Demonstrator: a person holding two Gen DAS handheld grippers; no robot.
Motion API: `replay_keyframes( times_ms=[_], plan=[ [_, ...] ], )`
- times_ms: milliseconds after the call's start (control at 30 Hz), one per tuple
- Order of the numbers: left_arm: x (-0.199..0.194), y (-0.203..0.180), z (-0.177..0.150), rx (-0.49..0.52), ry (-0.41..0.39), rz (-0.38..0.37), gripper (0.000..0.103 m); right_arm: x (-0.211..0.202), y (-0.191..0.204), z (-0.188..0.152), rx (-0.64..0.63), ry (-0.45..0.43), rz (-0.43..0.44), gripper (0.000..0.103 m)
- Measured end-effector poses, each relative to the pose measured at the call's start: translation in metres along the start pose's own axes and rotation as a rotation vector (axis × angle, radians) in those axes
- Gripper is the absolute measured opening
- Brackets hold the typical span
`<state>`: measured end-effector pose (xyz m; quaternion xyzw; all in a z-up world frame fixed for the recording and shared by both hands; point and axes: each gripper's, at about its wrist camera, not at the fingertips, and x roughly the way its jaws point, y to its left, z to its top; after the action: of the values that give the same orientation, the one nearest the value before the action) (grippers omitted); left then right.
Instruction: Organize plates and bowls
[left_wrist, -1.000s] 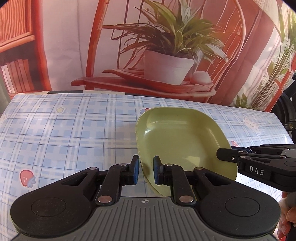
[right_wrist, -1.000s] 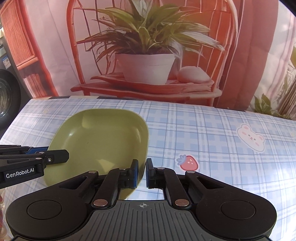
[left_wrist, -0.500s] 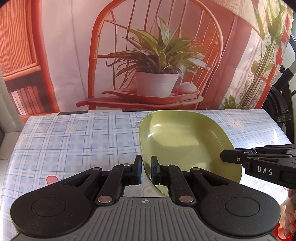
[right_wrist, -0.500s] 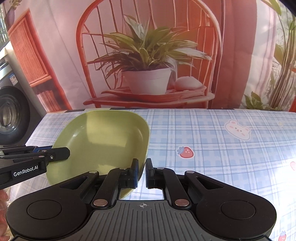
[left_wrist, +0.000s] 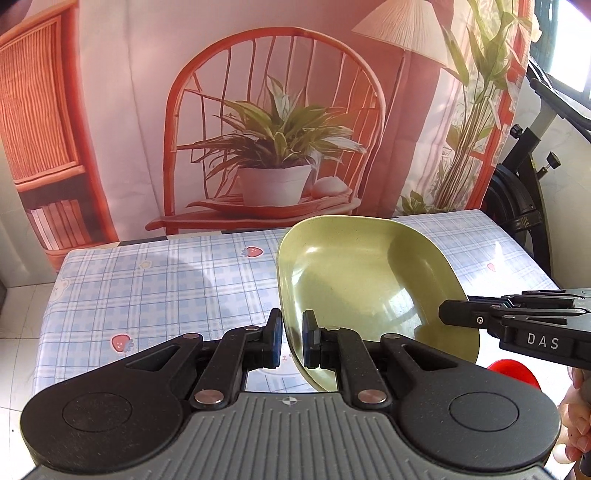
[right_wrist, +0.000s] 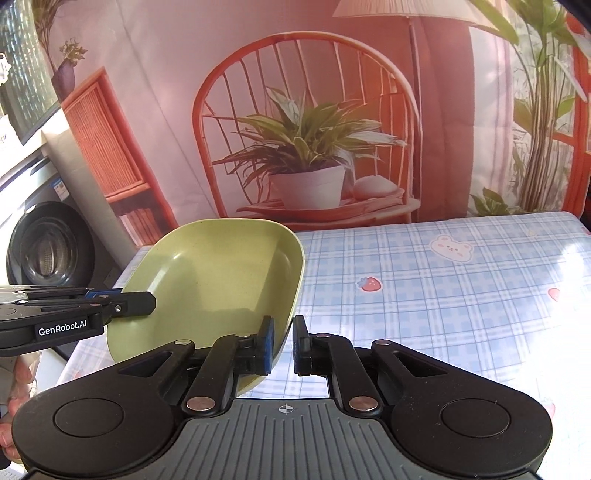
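Note:
A green square plate (left_wrist: 373, 284) hangs in the air above the checked table (left_wrist: 166, 288), held from both sides. My left gripper (left_wrist: 292, 339) is shut on the plate's left rim. My right gripper (right_wrist: 282, 345) is shut on the right rim of the same green plate (right_wrist: 214, 280). In the left wrist view the right gripper (left_wrist: 448, 314) reaches in from the right edge and clamps the plate's far side. In the right wrist view the left gripper (right_wrist: 147, 301) comes in from the left the same way. The plate tilts a little toward me.
A printed backdrop (left_wrist: 273, 140) with a chair and a potted plant hangs behind the table. A washing machine (right_wrist: 44, 254) stands at the left of the table, an exercise bike (left_wrist: 524, 192) at the right. Something red (left_wrist: 513, 374) shows below the plate. A hand (left_wrist: 576, 417) is at the lower right.
Both grippers have lifted the green plate off the table and drawn back together. More of the table and the backdrop has come into view.

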<state>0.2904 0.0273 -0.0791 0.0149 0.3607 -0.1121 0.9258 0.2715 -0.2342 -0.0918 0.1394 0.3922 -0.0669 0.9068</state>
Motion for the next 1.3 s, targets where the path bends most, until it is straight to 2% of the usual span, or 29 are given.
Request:
replay_keyframes(
  times_ms=[300,600,900,1100,1300],
  plan=[
    [-0.031,-0.012,-0.022,0.038,-0.010,-0.011,0.012,-0.036,0.003,-0.037,0.049,-0.022,0.031,0.010],
    [-0.053,-0.013,-0.050,0.020,0.009,-0.045,0.012,-0.065,0.007,-0.076,0.059,-0.035,0.071,0.011],
    [-0.061,-0.023,-0.077,0.034,0.033,-0.066,0.012,-0.078,-0.001,-0.116,0.100,0.039,0.109,0.012],
    [-0.050,-0.027,-0.102,-0.002,0.079,-0.093,0.012,-0.081,-0.016,-0.138,0.140,0.076,0.112,0.013],
    [-0.040,-0.028,-0.122,-0.023,0.114,-0.081,0.013,-0.079,-0.019,-0.150,0.133,0.106,0.115,0.014]
  ],
)
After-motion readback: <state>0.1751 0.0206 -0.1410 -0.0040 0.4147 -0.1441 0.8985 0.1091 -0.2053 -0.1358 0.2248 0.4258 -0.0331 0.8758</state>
